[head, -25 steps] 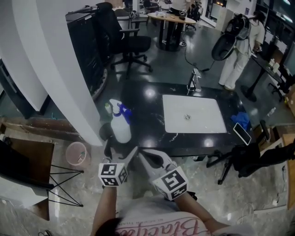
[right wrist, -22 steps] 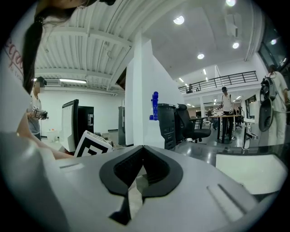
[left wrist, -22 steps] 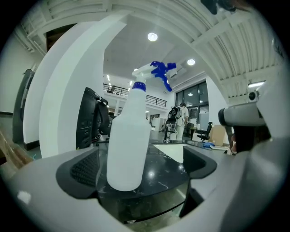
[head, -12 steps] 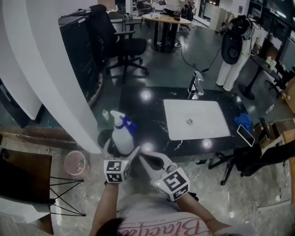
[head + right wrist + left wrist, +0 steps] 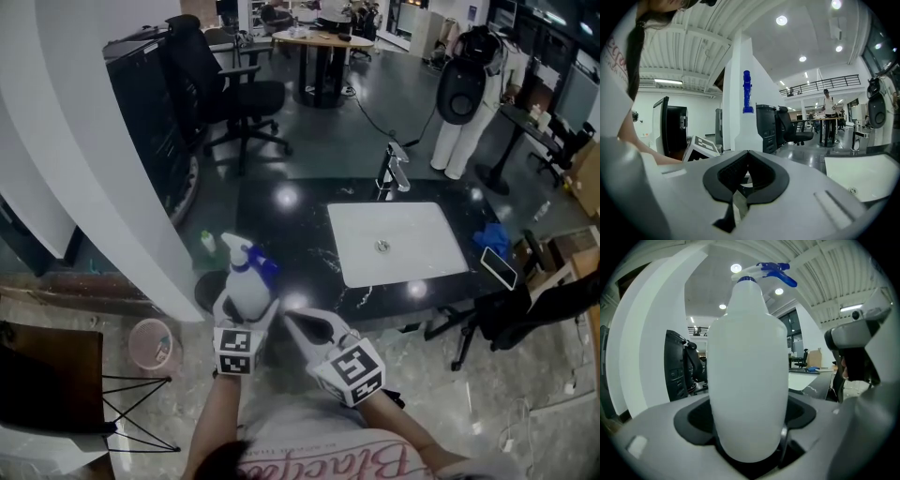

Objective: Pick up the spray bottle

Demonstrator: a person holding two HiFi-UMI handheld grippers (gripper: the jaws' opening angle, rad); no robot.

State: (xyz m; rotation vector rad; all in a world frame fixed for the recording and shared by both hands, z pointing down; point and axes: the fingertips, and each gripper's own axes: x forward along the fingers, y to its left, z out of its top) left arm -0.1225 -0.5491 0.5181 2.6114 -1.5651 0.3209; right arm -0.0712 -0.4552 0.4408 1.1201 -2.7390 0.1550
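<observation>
Spray bottle clamped at the counter corner

Spray bottle [image 5: 247,286] stands on the black counter [image 5: 305,230], at 9 o'clock from the sink [image 5: 398,246]. The left gripper [image 5: 246,307] has just been closing and now grips its white body. At its 3 o'clock, the right gripper [image 5: 294,321] is clenched, empty.

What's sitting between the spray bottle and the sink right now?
Nothing. In the head view, the stretch of black counter between the spray bottle and the sink is bare, showing only light reflections.
</observation>
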